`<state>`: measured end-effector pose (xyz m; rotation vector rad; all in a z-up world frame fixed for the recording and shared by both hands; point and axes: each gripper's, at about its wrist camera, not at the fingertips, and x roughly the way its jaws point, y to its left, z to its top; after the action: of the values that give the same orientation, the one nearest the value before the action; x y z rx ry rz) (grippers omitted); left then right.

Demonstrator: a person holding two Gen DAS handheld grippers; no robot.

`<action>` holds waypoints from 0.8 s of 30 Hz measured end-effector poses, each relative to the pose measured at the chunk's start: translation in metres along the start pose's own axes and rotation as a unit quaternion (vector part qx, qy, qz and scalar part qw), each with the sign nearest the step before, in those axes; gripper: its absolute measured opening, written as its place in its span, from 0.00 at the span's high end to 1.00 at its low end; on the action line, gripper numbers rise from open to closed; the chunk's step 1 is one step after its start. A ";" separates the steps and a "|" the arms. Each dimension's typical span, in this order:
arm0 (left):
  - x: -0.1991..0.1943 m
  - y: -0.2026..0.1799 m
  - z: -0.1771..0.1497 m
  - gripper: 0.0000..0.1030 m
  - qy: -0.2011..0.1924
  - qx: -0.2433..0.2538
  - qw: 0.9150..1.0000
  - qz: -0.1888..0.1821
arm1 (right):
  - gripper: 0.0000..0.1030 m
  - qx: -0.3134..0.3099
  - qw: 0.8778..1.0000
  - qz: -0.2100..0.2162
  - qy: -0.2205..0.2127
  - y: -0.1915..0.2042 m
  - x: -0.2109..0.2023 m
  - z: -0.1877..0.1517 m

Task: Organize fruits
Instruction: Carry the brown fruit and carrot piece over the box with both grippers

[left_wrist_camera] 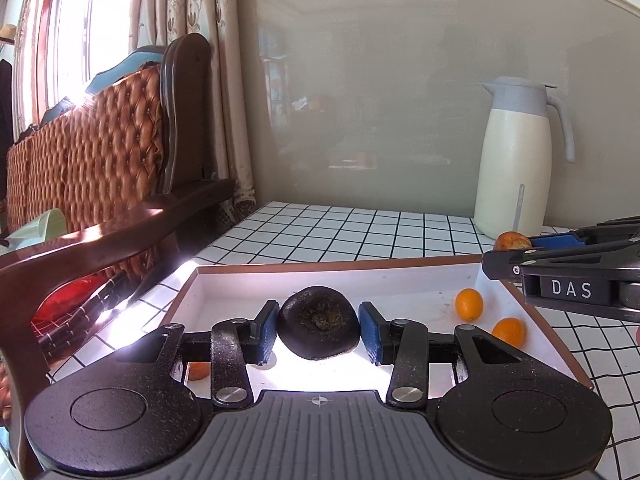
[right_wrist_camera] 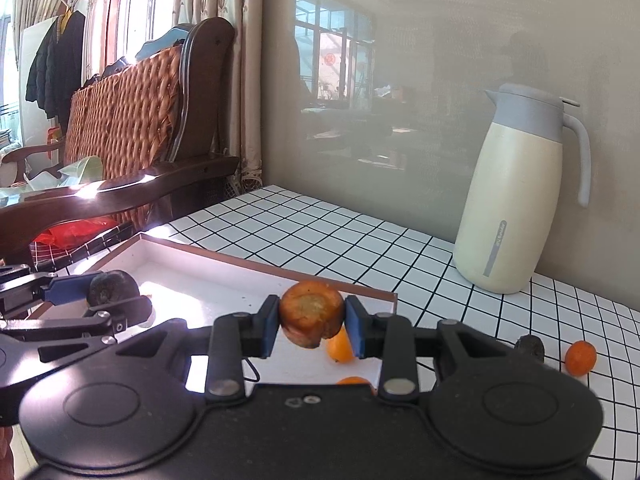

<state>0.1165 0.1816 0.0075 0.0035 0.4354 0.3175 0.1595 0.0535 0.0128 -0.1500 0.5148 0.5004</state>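
My left gripper [left_wrist_camera: 318, 326] is shut on a dark round fruit [left_wrist_camera: 318, 326] and holds it just above the white tray [left_wrist_camera: 360, 276]. Two small orange fruits [left_wrist_camera: 469, 304] lie in the tray's right corner. My right gripper [right_wrist_camera: 312, 320] is shut on a brownish-orange fruit [right_wrist_camera: 312, 314] above the tray's right edge [right_wrist_camera: 360, 290]. The right gripper also shows at the right of the left wrist view [left_wrist_camera: 516, 246], and the left gripper with its dark fruit [right_wrist_camera: 112, 288] shows at the left of the right wrist view.
A cream thermos jug [right_wrist_camera: 516, 200] stands at the back right on the checked tablecloth [right_wrist_camera: 320, 232]. A small dark fruit [right_wrist_camera: 530, 348] and an orange fruit [right_wrist_camera: 580, 356] lie on the cloth right of the tray. A wooden sofa [left_wrist_camera: 100, 160] stands at the left.
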 end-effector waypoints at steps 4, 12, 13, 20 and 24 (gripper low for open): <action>0.003 0.009 -0.002 0.58 0.005 -0.003 1.000 0.007 | 0.75 -0.001 1.000 0.007 0.003 0.005 0.003 0.002; 0.012 0.024 -0.005 0.58 0.012 -0.010 1.000 0.017 | 0.75 -0.008 1.000 0.020 0.009 0.021 0.014 0.004; 0.014 0.025 -0.005 0.58 0.013 -0.011 1.000 0.018 | 0.75 -0.008 1.000 0.021 0.011 0.023 0.017 0.005; 0.032 0.033 -0.003 0.58 0.022 -0.018 0.999 0.017 | 0.75 -0.013 0.999 0.027 0.027 0.029 0.034 0.005; 0.041 0.038 0.000 0.58 0.029 -0.020 0.999 0.016 | 0.75 -0.012 0.999 0.027 0.031 0.028 0.045 0.009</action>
<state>0.1405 0.2306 -0.0069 -0.0373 0.4869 0.3580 0.1834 0.0993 -0.0025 -0.1762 0.5750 0.5553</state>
